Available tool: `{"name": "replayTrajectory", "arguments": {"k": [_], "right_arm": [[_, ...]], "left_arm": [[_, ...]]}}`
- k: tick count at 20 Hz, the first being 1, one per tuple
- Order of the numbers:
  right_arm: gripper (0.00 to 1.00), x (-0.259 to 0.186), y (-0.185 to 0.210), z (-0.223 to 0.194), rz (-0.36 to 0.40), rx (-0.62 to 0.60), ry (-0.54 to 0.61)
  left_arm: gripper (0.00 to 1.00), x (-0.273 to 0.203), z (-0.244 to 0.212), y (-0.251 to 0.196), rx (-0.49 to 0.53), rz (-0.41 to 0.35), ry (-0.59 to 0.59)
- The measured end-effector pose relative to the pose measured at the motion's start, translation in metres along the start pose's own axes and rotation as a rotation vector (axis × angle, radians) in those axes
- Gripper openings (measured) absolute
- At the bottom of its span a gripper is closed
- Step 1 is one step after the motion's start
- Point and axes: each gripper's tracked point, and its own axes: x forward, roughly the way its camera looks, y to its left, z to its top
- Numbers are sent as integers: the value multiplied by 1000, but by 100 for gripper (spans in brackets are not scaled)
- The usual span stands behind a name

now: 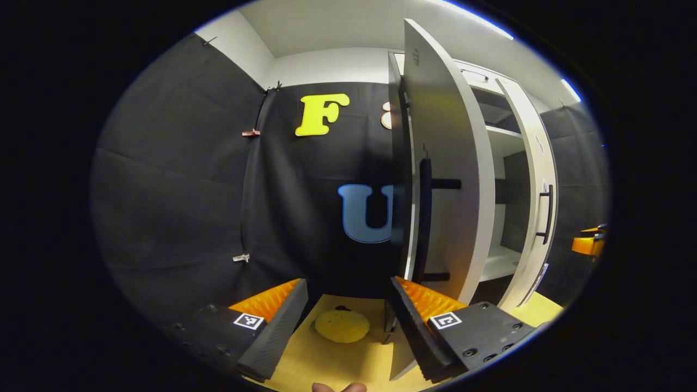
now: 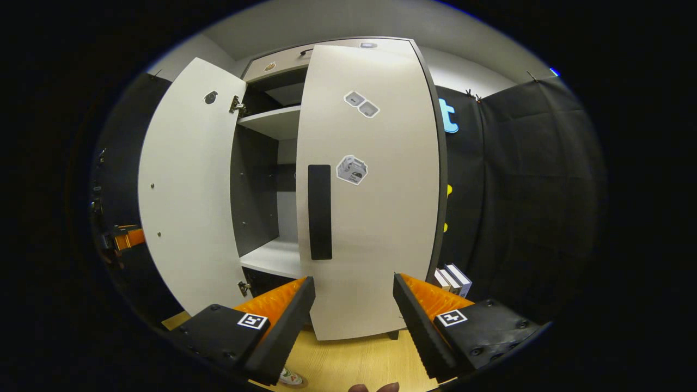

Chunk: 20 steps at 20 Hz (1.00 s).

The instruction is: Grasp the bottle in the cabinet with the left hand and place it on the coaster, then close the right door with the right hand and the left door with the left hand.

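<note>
Seemingly round yellow coaster [image 1: 342, 325], bare.

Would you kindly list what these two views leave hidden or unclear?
- Cabinet interior, left gripper view: the left door covers most shelves.
- Cabinet interior, right gripper view: the right door hides the right half.
- Coaster: partly behind the left gripper.
- Books, right gripper view: too small to make out.

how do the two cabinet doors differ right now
In the right gripper view, the right door stands nearly shut and shows its outer face, with a dark handle and stickers. The left door is swung wide open and shows its plain inner face, with hinges along its edge. Both are tall, pale panels on the same cabinet.
</note>
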Motion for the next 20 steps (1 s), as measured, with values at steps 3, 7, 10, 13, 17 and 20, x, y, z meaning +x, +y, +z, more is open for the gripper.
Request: {"name": "replayTrajectory", "arguments": {"k": [3,7,10,13,17,20], "right_arm": [[96,-5,-2,-3,4,0,5],[96,-9,-7,-8,10,-4,13],[96,-9,-14,-9,9,12,18],[96,-9,-23,-8,7,-1,14],[96,-7,-39,-6,8,-3,11],[96,-6,-53,-4,3,1,12]], "left_arm": [[93,-1,1,-4,10,15,-1],[93,-5,1,-24,24,-13,13],[93,-11,-1,-43,26,-24,16],[93,-16,-1,-67,33,-53,16],[93,-15,-1,-107,41,-107,14],[93,-10,-2,-143,40,-146,9]]}}
